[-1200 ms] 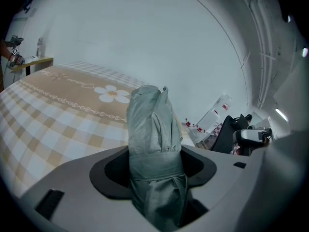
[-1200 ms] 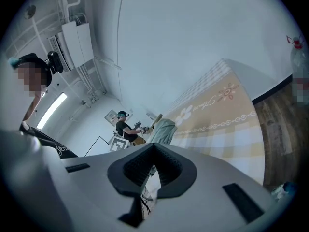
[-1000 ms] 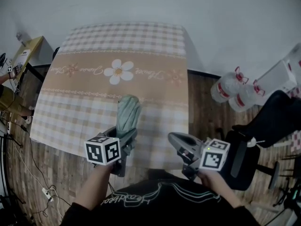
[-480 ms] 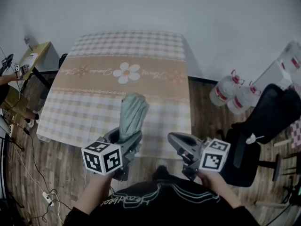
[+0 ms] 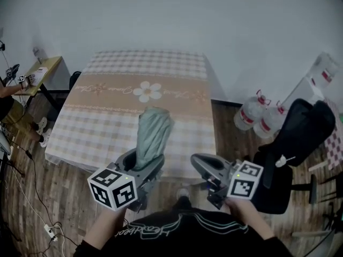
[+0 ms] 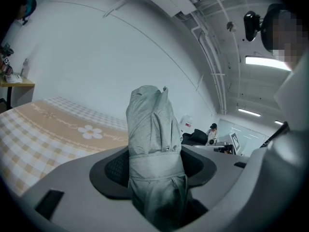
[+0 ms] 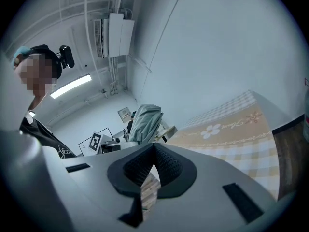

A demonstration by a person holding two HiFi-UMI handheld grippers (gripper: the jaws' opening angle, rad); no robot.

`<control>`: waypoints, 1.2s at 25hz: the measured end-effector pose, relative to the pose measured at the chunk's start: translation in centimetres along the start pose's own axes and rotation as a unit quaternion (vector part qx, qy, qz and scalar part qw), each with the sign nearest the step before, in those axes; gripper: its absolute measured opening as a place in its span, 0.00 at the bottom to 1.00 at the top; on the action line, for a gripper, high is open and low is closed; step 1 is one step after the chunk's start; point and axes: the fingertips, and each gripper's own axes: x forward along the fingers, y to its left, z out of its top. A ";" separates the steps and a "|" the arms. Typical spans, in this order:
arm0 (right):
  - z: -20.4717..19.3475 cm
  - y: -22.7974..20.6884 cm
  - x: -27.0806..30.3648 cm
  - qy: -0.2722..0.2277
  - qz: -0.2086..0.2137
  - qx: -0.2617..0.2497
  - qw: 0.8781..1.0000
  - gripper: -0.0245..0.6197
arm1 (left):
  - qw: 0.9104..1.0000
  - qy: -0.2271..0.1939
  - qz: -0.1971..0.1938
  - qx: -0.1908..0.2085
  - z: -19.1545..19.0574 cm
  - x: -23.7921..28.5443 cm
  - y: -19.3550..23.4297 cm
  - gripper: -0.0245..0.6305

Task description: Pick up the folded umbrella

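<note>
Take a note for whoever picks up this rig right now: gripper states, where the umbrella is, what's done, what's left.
Left gripper: shut on the folded umbrella, gripping it near its closer end.
Right gripper: shut, nothing between its jaws, held beside the left one off the near edge of the table.
Umbrella: clear of the checked table, tilted up, far end out over the cloth.
Done: the pick-up.
Left: nothing more that the task names; just keep the grip.

One umbrella (image 5: 151, 135), two grippers (image 5: 143, 164) (image 5: 201, 164), one table (image 5: 134, 68), two water jugs (image 5: 245, 116) (image 5: 273, 123), one chair (image 5: 300, 138)
</note>
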 end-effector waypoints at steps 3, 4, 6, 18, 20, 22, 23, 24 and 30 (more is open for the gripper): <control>-0.2 1.6 -0.2 0.001 0.007 -0.020 1.000 0.06 | 1.000 -0.020 -0.018 0.016 0.6 -1.5 -1.6 0.45; -0.3 2.2 -0.3 0.001 0.012 -0.025 1.000 0.06 | 0.999 -0.025 -0.024 0.021 0.7 -1.9 -2.1 0.45; -0.4 3.1 -0.4 0.000 0.020 -0.029 0.999 0.06 | 0.998 -0.032 -0.034 0.031 0.7 -2.7 -3.0 0.45; -2.4 6.7 0.4 -0.007 0.034 -0.043 0.998 0.06 | 0.997 -0.044 -0.044 0.042 -0.5 -6.7 -3.5 0.45; -2.6 7.1 0.6 -0.006 0.034 -0.042 0.999 0.05 | 0.997 -0.042 -0.046 0.040 -0.7 -7.2 -3.5 0.45; -2.9 7.4 0.9 -0.004 0.034 -0.041 0.999 0.06 | 0.997 -0.042 -0.046 0.035 -0.9 -7.6 -3.4 0.45; -3.0 7.6 1.0 -0.003 0.034 -0.041 0.999 0.05 | 0.997 -0.042 -0.046 0.034 -1.1 -7.8 -3.4 0.45; -3.2 7.7 1.0 -0.003 0.034 -0.040 0.999 0.05 | 0.997 -0.042 -0.046 0.035 -1.2 -8.0 -3.4 0.45; -4.0 8.3 1.0 -0.004 0.029 -0.046 0.999 0.05 | 0.997 -0.047 -0.050 0.035 -1.6 -9.0 -3.5 0.45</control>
